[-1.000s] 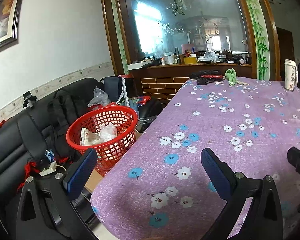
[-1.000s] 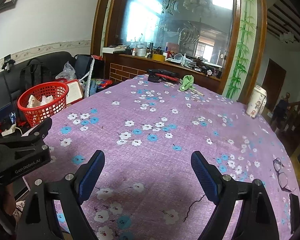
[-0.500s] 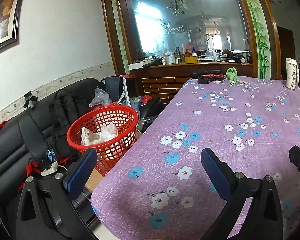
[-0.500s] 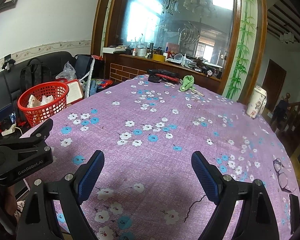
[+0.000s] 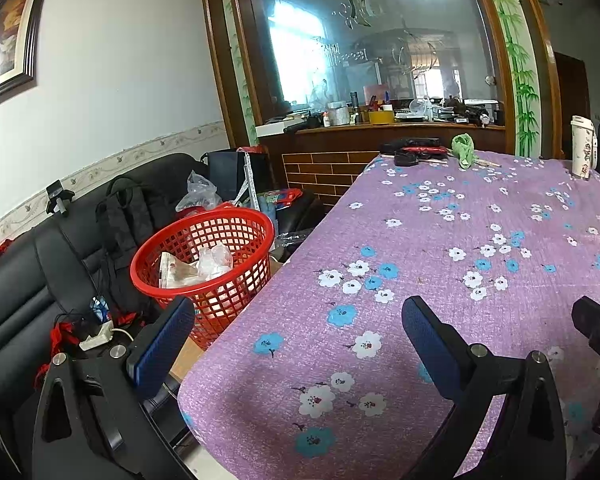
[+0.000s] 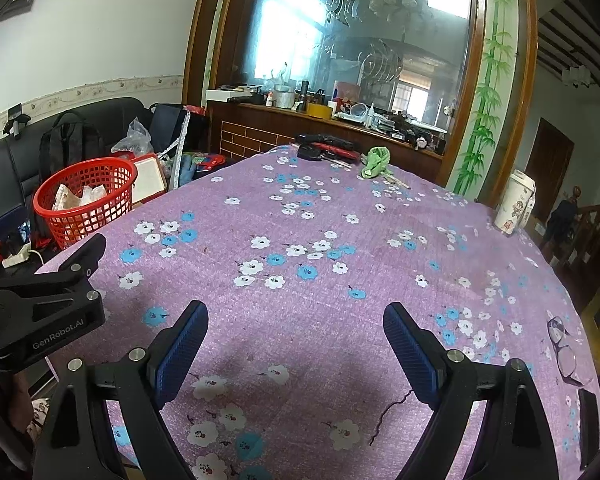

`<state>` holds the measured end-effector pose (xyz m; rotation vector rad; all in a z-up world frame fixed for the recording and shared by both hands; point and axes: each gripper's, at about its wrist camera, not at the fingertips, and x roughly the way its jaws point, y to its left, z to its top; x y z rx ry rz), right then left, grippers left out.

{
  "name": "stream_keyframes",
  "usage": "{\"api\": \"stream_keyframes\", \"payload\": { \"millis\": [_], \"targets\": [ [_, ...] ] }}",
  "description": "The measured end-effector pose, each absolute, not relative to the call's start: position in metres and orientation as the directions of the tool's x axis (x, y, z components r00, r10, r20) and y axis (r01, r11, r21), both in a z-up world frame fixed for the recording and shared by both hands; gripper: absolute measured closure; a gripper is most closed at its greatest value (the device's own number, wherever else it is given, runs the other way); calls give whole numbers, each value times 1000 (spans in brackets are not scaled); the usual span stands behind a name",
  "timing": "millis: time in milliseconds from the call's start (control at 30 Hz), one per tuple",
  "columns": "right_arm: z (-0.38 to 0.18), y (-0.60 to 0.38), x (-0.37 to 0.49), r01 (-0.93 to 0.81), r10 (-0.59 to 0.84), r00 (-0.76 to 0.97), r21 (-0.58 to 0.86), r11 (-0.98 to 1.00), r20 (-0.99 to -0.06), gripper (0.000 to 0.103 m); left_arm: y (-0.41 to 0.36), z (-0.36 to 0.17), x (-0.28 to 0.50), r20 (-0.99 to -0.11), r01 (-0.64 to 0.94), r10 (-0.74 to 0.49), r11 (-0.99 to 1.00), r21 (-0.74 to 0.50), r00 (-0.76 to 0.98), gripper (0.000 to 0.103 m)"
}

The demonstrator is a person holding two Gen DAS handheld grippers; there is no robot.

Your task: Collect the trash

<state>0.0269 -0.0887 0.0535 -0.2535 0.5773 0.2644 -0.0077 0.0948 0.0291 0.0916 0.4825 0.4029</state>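
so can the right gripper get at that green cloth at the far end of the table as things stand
Probably yes: the right gripper is open and empty, and bare tablecloth lies between it and the green cloth, though it would need a long stretch.

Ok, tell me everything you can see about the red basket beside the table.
The red basket is round, of what looks like plastic lattice with a solid rolled rim, widening upward. It stands upright off the table's left edge, in front of the black sofa, and seems to rest on something flat and brown. Inside lie crumpled clear plastic and a flattened paper packet. Neither gripper touches it.
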Motion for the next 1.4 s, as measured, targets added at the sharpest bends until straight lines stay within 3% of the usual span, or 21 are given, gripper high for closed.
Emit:
{"api": "stream_keyframes", "payload": {
  "millis": [633, 1400],
  "targets": [
    [56, -92, 26, -311, 184, 808, -141, 940, -559, 11, 92, 29, -13, -397, -370, 403, 915, 159, 825, 0],
    [48, -93, 30, -308, 179, 795, -132, 942, -580, 10, 86, 28, -8, -419, -336, 373, 928, 162, 828, 0]
  ]
}}
